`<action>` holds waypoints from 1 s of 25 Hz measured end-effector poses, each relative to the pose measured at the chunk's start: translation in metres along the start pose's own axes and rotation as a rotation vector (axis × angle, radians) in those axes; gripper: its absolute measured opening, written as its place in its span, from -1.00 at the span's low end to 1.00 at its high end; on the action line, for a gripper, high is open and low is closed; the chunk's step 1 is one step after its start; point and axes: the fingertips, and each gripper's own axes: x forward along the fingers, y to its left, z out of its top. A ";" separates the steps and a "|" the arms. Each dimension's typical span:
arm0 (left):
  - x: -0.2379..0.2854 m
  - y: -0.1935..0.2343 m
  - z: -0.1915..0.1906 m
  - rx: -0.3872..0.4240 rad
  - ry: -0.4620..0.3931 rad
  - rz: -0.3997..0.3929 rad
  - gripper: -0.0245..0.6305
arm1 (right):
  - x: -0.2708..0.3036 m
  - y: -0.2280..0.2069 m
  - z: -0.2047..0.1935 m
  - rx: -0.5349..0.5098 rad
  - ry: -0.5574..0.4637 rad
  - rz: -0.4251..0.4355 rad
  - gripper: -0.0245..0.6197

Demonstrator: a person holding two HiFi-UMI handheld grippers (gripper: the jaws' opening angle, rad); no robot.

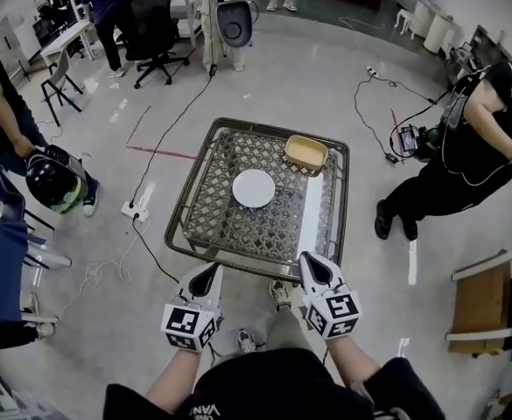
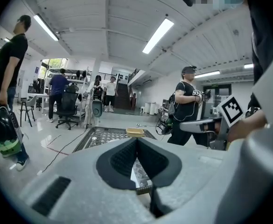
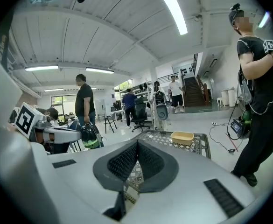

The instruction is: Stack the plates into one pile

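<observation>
both grippers' jaws closed, holding nothing

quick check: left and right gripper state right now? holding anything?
Left gripper: closed, holding nothing.
Right gripper: closed, holding nothing.

The plate (image 1: 254,188) is plain white and the dish (image 1: 306,152) pale yellow. The table (image 1: 212,213) has a dark diamond-lattice top (one white strip). The left gripper (image 1: 210,271) and right gripper (image 1: 312,261) are light grey with black ribbed pads and black-and-white chequered marker cubes.
</observation>
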 end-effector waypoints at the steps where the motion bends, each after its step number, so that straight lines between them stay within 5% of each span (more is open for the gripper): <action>1: -0.006 -0.002 -0.001 0.006 -0.001 -0.004 -0.86 | -0.004 0.004 -0.001 -0.002 -0.004 -0.003 -0.92; 25: -0.060 -0.009 -0.005 0.029 -0.022 -0.029 -0.86 | -0.044 0.044 0.001 -0.034 -0.018 -0.038 -0.92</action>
